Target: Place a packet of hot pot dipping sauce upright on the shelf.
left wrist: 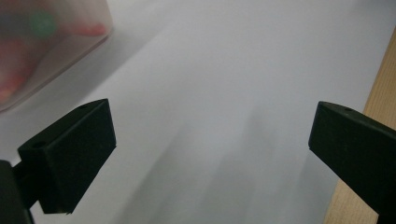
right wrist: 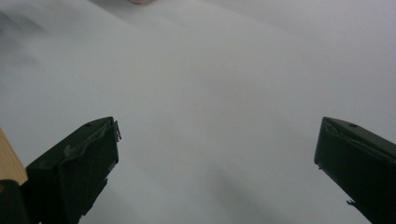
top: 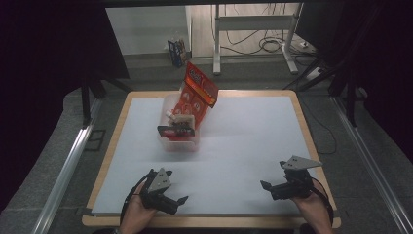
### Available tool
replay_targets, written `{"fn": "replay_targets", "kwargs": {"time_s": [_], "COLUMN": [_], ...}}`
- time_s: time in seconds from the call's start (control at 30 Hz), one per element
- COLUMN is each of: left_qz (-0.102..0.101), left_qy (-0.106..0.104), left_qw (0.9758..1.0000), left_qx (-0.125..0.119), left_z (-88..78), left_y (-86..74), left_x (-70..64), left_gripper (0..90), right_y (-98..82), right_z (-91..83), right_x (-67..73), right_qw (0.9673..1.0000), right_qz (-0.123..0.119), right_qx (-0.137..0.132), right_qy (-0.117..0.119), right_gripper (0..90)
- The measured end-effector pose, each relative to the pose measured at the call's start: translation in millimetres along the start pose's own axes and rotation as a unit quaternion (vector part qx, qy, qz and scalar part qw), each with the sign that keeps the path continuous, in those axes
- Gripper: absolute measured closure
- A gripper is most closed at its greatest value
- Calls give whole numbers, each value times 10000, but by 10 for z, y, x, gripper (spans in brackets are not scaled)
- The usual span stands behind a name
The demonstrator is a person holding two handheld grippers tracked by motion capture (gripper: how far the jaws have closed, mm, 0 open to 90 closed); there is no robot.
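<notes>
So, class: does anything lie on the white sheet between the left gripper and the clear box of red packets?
Nothing visible does. The left gripper is open near the table's front edge, and bare white sheet runs up to the clear box.

A clear plastic tub [top: 179,131] sits on the far-left part of the table, red snack packets [top: 198,90] jutting upward from it.

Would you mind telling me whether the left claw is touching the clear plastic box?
Apart. The high view shows bare white table surface between the left claw and the clear plastic box.
</notes>
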State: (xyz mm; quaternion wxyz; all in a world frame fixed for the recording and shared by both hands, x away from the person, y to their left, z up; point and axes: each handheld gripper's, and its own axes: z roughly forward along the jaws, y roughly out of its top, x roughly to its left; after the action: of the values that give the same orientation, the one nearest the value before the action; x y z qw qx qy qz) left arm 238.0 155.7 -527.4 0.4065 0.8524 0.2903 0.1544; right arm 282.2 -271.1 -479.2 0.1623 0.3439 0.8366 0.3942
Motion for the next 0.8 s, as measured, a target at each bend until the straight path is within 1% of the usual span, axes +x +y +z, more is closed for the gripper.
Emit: {"fn": "replay_targets", "kwargs": {"time_s": [0.23, 0.3, 0.4, 0.67, 0.7, 0.8], "left_qz": [-1, -1, -2, 4, 8, 6], "left_qy": [3, 8, 13, 16, 18, 21], "left_qw": [10000, 10000, 10000, 10000, 10000, 10000], "left_qx": [6, 10, 11, 19, 24, 29], "left_z": [1, 2, 3, 5, 6, 8], "left_y": [0, -1, 0, 0, -1, -1], "left_x": [0, 0, -1, -4, -5, -5], "left_gripper": [6, 6, 5, 5, 5, 5], "right_y": [-96, -109, -163, -260, -290, -324], "right_z": [-53, -61, -87, -113, -117, -127], "right_x": [-53, -61, -83, -110, -117, -128], "right_qw": [9999, 9999, 9997, 9994, 9992, 9990], "right_qz": [74, 86, 163, 292, 348, 405], "right_qx": [10, 19, 18, 91, 103, 139], "right_qy": [-132, -136, -174, -171, -141, -95], "right_gripper": [0, 0, 0, 0, 0, 0]}}
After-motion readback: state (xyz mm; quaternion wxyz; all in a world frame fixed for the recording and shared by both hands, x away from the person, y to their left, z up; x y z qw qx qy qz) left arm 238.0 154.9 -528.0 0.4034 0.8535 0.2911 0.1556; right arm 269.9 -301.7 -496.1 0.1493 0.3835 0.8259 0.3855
